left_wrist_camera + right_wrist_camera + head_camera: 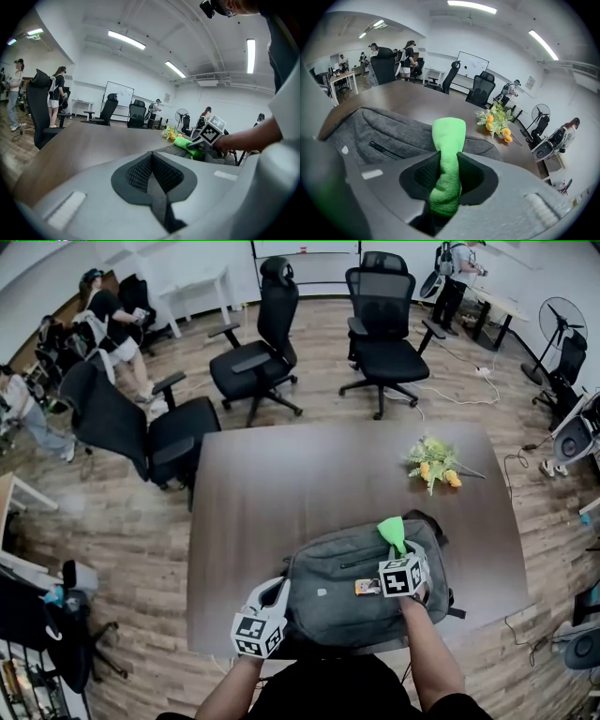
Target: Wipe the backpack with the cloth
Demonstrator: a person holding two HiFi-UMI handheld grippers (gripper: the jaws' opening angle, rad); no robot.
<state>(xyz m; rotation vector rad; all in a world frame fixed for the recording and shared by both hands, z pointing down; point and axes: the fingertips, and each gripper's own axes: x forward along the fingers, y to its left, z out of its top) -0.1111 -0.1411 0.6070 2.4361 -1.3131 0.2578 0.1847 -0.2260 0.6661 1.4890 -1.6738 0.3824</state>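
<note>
Right gripper (447, 176) is clamped on the green cloth (448, 136). A bunched fold sits between the jaws and the free end sticks up past them. In the head view it sits low right of centre, over the upper right part of the grey backpack (342, 601). I can't tell if the cloth touches the fabric yet. Left gripper (269, 599) has its jaws together with nothing in them, just beside the backpack's lower left edge; contact unclear.

The backpack lies flat on the dark tabletop (309, 474) at the near edge, bottom centre of the head view. A bunch of yellow flowers (434, 463) lies well apart from it, toward the upper right.

Handling, my judgement:
- The cloth is soft, light and floppy, and looks like microfibre. It folds under push, so I hold it bunched as now and drag the loose end.
- The backpack is soft woven fabric and sags. It likely slides on the smooth tabletop, so I'd pin it at the left edge with the left gripper.
- Zips and seams may snag the cloth.

Writing:
- A small orange tag (367, 587) on the backpack front is too small to read.
- The gripper cubes carry black-and-white square markers only, no letters.
- No brand is legible anywhere.
</note>
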